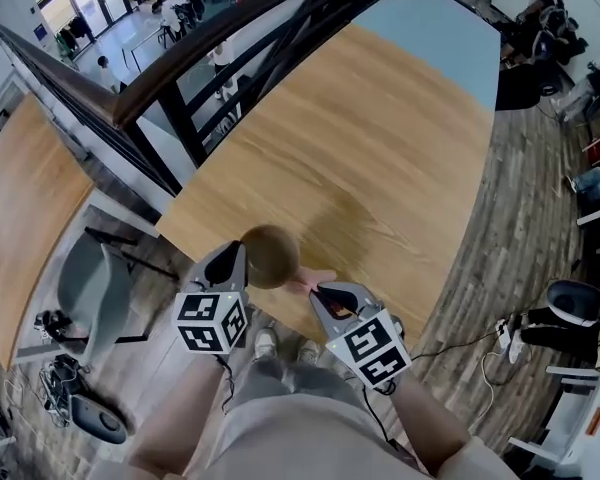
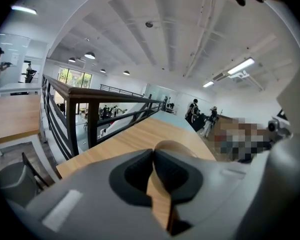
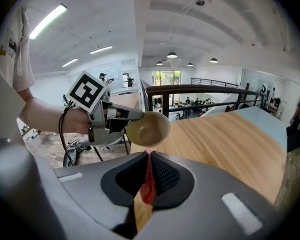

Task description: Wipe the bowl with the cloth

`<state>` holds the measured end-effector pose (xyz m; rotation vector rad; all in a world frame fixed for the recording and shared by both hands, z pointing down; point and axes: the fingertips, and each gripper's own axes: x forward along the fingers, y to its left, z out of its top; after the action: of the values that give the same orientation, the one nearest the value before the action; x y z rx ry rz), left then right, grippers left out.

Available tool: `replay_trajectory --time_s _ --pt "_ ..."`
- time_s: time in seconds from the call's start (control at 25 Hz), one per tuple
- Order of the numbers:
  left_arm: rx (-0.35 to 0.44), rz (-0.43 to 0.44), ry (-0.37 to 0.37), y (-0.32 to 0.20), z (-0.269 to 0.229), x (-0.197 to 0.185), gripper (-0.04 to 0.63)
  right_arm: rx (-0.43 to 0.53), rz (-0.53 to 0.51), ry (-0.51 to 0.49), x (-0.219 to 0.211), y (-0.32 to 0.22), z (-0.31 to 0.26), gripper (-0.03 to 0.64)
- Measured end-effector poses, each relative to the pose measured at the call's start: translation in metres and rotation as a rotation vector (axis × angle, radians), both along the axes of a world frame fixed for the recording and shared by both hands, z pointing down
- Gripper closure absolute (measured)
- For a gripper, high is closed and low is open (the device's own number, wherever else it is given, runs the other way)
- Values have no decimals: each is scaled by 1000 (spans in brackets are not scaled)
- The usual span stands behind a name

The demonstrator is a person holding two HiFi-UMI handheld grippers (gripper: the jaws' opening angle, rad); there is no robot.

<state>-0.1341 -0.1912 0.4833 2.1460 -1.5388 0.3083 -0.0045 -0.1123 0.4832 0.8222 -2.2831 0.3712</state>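
**Head view: bowl [image 1: 270, 256] and cloth [image 1: 308, 283] both gripped at the tabletop's [image 1: 380, 148] 6 o'clock edge**

At the brown bowl's 9 o'clock side, the left tongs [image 1: 242, 253] are clamped on its rim. The bowl's mouth tilts toward the right tongs [image 1: 320, 293], which are pressed together on the pink cloth. The cloth's tip sits just beside the bowl, at its 4 o'clock.

Grey left hand-held gripper [image 1: 237, 251] and right hand-held gripper [image 1: 320, 293], black-and-white marker cubes [image 1: 210, 320], black cables [image 1: 223, 376], beige clothing [image 1: 280, 433].
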Motion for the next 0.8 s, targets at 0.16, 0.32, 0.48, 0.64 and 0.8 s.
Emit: replay_trajectory --time_s 0.16,0.32,0.48,0.64,0.8 --pt "-52 13 2 -10 32 2 584 -37 22 8 3 -5 16 603" --pt "-124 -2 38 -21 64 1 583 -80 46 13 7 -9 33 603" --pt "-167 2 39 -31 91 0 583 -109 64 -5 8 -18 47 603" --pt "-204 15 38 -37 116 3 583 -147 81 1 11 -25 66 603" --pt "-240 25 34 -43 140 2 583 -166 93 9 10 -36 83 603"
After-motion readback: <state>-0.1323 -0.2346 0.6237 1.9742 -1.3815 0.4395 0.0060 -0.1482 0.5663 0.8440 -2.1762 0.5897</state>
